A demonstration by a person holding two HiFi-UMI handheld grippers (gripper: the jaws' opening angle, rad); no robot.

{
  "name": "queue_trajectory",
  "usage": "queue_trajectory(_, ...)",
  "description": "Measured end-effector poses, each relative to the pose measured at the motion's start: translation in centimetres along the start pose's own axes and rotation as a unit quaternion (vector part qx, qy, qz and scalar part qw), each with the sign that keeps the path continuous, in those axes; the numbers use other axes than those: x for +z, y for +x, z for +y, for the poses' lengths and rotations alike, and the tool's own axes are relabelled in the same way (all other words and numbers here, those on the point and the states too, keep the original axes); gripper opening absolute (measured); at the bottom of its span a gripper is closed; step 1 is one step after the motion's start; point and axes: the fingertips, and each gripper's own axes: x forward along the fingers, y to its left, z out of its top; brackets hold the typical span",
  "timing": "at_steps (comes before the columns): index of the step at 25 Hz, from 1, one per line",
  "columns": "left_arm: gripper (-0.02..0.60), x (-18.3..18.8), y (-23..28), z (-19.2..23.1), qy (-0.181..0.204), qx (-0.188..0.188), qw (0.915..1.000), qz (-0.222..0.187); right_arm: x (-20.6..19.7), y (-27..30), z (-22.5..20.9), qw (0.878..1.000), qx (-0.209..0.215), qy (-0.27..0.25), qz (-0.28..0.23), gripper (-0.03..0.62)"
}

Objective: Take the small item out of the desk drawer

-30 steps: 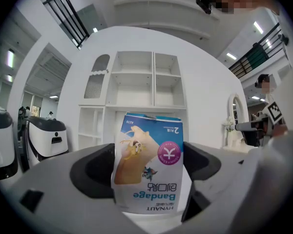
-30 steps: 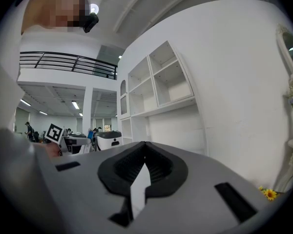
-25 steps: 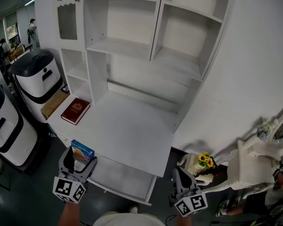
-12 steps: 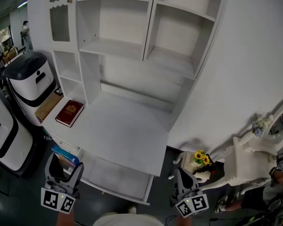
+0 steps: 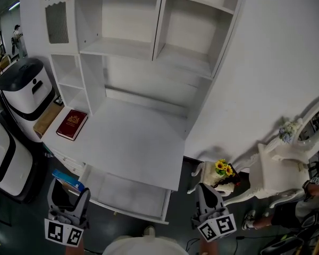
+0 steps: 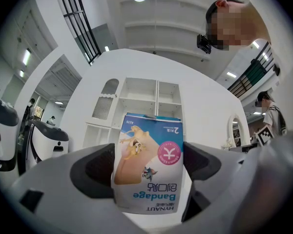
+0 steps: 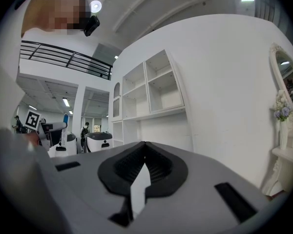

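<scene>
Holding bandage box (image 6: 149, 160) in left claw (image 5: 68, 191), pads clamped on both side faces, box already out of open drawer (image 5: 122, 209) just right of that claw. Right claw (image 5: 208, 200) clenched, empty. Suggest moderate squeeze only, thin carton probably crushes; carry level
</scene>
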Motion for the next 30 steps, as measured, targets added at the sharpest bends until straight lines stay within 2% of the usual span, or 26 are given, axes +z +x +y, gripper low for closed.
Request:
queue_trajectory(17,0.437,0.8,-1.9,-0.3,-0.008,-0.024,0.9997,0.004,0.6,-1.8,3.1,1.0,0.002,-0.009,0.01,0.009)
queue_trajectory(30,0.437,0.6,-2.0,-1.3,-0.007,-0.039,0.9992,0.007,-0.8,-3.1,3.2,1.0,-0.008,-0.001,0.015,0.009)
